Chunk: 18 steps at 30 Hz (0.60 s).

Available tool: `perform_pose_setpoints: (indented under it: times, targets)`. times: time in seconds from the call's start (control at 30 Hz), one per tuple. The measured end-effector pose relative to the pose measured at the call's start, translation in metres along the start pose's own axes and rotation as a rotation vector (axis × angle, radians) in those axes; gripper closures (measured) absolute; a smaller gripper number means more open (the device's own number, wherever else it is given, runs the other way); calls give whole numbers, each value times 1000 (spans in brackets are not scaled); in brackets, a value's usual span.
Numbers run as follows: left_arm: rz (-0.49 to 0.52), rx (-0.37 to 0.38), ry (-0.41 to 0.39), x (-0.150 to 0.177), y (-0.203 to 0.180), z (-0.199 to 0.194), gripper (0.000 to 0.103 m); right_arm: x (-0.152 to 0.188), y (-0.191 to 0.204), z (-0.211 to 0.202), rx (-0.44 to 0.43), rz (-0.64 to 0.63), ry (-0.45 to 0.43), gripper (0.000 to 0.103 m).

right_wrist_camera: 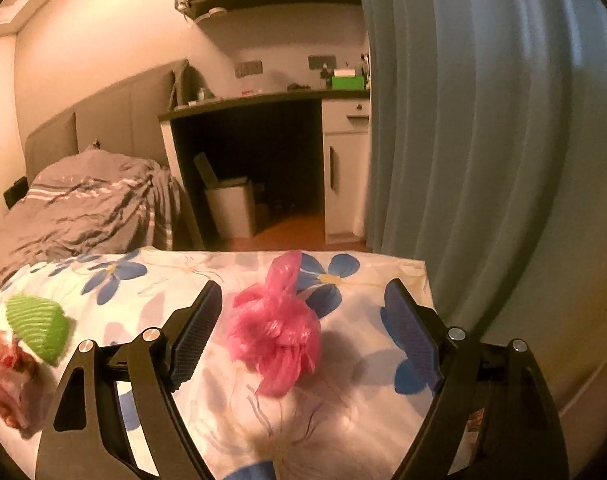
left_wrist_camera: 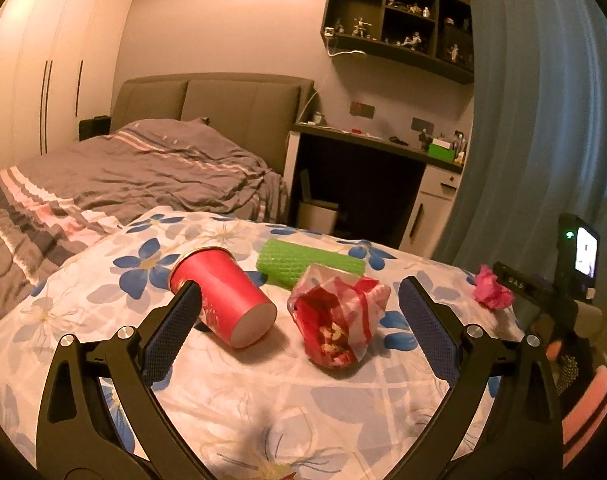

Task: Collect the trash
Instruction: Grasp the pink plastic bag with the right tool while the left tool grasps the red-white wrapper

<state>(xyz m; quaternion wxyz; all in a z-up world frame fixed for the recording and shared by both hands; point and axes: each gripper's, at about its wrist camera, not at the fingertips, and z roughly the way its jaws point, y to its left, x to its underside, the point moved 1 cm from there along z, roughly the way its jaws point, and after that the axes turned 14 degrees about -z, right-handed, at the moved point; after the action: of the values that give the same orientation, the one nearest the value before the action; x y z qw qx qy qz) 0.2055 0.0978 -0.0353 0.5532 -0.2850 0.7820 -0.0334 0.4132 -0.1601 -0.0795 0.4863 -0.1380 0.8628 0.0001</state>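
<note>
bed (left_wrist_camera: pixel 115 168) fills the left of the left wrist view, grey striped duvet, not part of the work.
counter (left_wrist_camera: pixel 263 392) under a blue-flower cloth spans the lower half of both views; the trash lies scattered on it, likely laid out for pickup.
white bin (right_wrist_camera: pixel 229 208) under the desk, centre of the right wrist view, lid tipped back, probably the drop point.
red cup (left_wrist_camera: pixel 223 296) on its side, centre-left, base toward the camera.
green roll (left_wrist_camera: pixel 307 264) behind it, upper centre.
snack wrapper (left_wrist_camera: pixel 335 316) centre, crumpled, mouth gaping.
pink bag (right_wrist_camera: pixel 275 332) centre of the right view, balled up.
left claw (left_wrist_camera: pixel 299 320) spread wide, empty, straddling cup and wrapper.
right claw (right_wrist_camera: pixel 303 320) spread wide, empty, framing the pink bag, apparently lined up to pinch.
</note>
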Motion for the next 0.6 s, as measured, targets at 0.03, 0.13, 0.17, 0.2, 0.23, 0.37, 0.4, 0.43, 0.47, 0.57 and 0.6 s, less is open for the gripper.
perform_pose_setpoints:
  times: [0.03, 0.13, 0.17, 0.2, 0.23, 0.37, 0.4, 0.43, 0.47, 0.57, 0.6]
  targets:
    - [-2, 3, 4, 0, 0, 1, 6, 0, 0, 5, -8, 2, 17, 25]
    - [-2, 13, 14, -1, 1, 5, 6, 2, 3, 21, -43, -11, 89, 35]
    - [-1, 18, 17, -2, 1, 6, 6, 2, 5, 23, -47, -13, 100, 43]
    - [-1, 26, 23, -2, 1, 8, 6, 2, 6, 26, -54, -17, 114, 50]
    - [2, 35, 30, -1, 0, 10, 6, 3, 7, 29, -59, -23, 140, 58]
    - [20, 78, 71, 2, -7, 19, 6, 6, 8, 20, -73, -34, 130, 67]
    - [25, 83, 75, 2, -8, 21, 6, 6, 8, 17, -74, -34, 124, 67]
    - [31, 90, 81, 1, -10, 24, 6, 7, 8, 13, -77, -32, 116, 67]
    - [34, 99, 91, 0, -12, 27, 6, 8, 8, 4, -88, -25, 100, 67]
    - [23, 114, 124, -4, -13, 41, 6, 12, 9, -21, -115, -11, 53, 67]
    - [20, 106, 132, -4, -11, 47, 6, 15, 11, -31, -123, -12, 36, 67]
